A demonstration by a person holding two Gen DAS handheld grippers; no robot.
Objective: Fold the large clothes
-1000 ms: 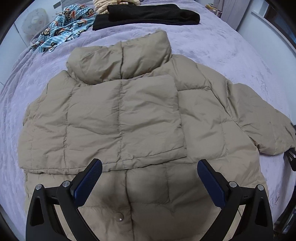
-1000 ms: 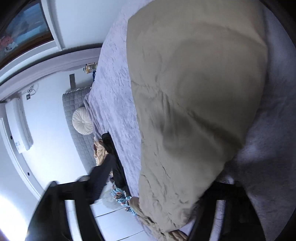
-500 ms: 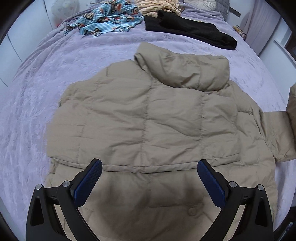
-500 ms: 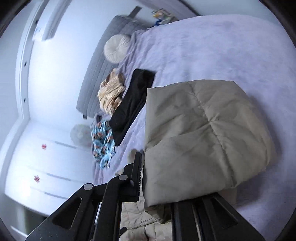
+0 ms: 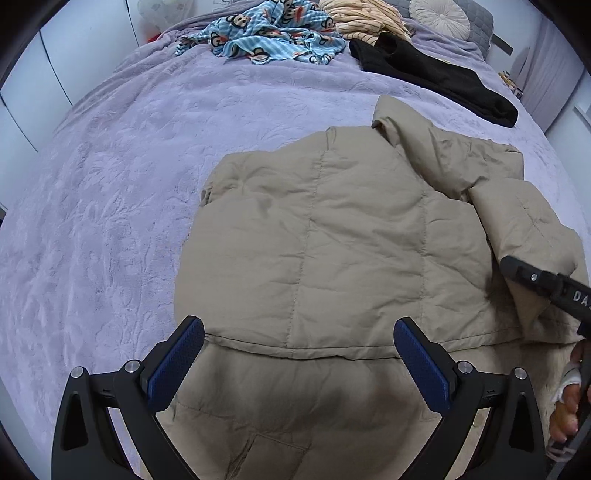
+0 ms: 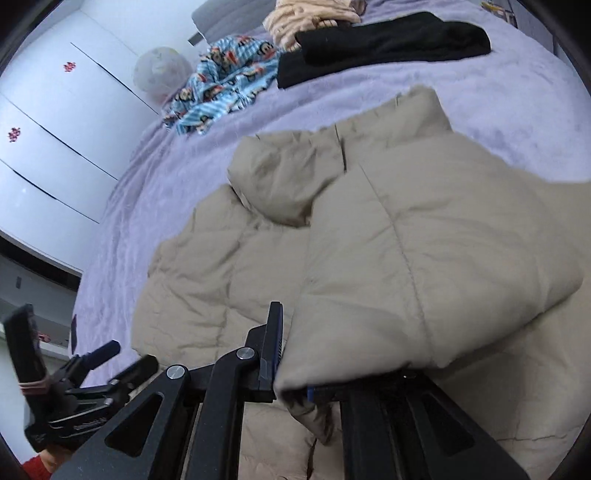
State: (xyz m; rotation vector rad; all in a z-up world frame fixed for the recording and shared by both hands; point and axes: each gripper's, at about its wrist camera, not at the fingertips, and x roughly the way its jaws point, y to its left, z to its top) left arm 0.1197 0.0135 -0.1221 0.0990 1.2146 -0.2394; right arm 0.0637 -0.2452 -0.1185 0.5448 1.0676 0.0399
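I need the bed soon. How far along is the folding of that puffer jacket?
Done: one sleeve of the beige puffer jacket lies folded across its body. In hand: the right hand-held gripper is shut on the other sleeve, carrying it over the jacket; the left hand-held gripper is open above the hem. Left: laying that sleeve down and folding the body. The black garment and monkey-print fabric lie unfolded.

The beige quilted jacket (image 5: 332, 236) lies flat on the purple bed cover (image 5: 110, 221), its high collar (image 5: 443, 158) towards the head of the bed. One sleeve is folded across its body. I hold the other sleeve (image 6: 424, 266) pinched in my right gripper (image 6: 291, 384), raised over the jacket.
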